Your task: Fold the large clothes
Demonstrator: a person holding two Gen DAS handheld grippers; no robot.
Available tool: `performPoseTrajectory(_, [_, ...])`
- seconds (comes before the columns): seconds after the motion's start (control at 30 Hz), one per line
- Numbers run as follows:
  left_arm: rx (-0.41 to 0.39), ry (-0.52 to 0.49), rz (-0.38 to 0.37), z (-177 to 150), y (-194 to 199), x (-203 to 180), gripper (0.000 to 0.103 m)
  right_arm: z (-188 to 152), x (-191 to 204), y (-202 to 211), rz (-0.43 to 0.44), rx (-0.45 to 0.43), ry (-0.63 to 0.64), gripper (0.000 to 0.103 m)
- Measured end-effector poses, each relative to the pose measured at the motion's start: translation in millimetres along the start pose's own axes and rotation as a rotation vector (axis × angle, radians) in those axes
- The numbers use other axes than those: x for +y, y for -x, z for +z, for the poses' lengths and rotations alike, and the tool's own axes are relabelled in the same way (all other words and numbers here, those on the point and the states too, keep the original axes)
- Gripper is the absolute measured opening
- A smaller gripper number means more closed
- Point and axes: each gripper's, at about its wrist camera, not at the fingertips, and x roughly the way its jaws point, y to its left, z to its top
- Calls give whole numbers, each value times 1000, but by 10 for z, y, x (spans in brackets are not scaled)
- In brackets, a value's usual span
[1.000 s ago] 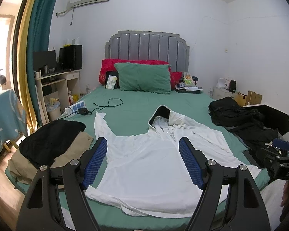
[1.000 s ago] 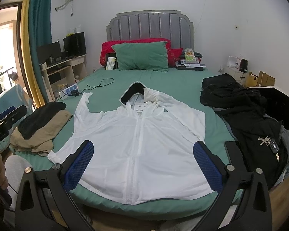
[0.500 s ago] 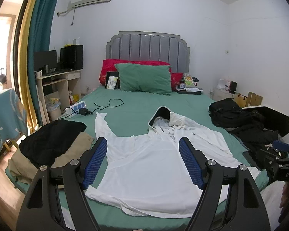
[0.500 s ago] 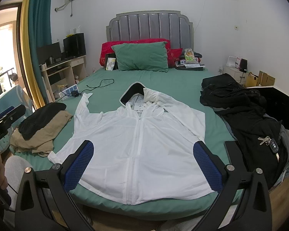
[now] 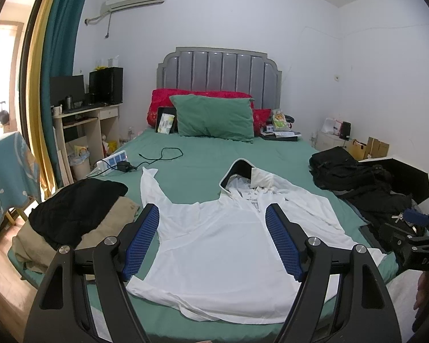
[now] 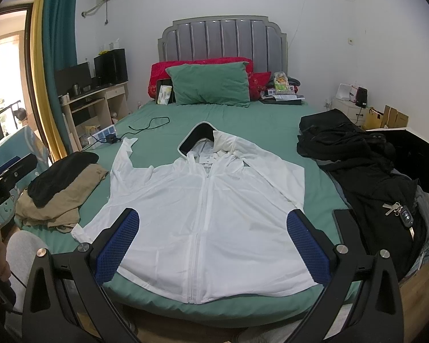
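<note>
- Holding both grippers above the foot of the bed (image 6: 163, 300), we touch nothing with either one.
- Our left gripper (image 5: 212, 238) has its blue-padded fingers (image 5: 141, 241) spread wide, with only air between them; through the gap we see the white hooded jacket (image 5: 223, 245).
- Our right gripper (image 6: 211, 241) is likewise spread wide and carries nothing; its pads (image 6: 306, 247) frame the lower half of the jacket.
- In the right wrist view the white hooded jacket (image 6: 208, 205) lies flat and front-up on the green sheet, zip closed down the middle, hem nearest us at the bed's foot edge, hood pointing toward the headboard.
- One sleeve (image 6: 123, 165) stretches up and away toward the power strip; the other (image 6: 283, 177) is folded down along the jacket's side.
- We see a folded pile of black and tan clothes (image 6: 61, 188) just beside the jacket on the window side, apart from it.
- On the other side a heap of black clothing (image 6: 366, 171) runs along the bed edge, with a bunch of keys (image 6: 397, 210) resting on it.
- A green pillow (image 6: 210, 85) leans against red ones at the grey headboard (image 6: 223, 40).
- A black cable (image 6: 148, 124) and a white power strip (image 6: 101, 134) lie on the sheet beyond the raised sleeve.
</note>
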Motion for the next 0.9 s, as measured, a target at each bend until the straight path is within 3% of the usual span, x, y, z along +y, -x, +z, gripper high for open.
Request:
performPoseTrajectory(0.7, [-5,1,-1,10,16,8,80,-19,3,-50,4,15,2,102])
performPoseTrajectory(0.9, [14,5,-36,105,-85,51,80,6,-7,-208,9,33,6,102])
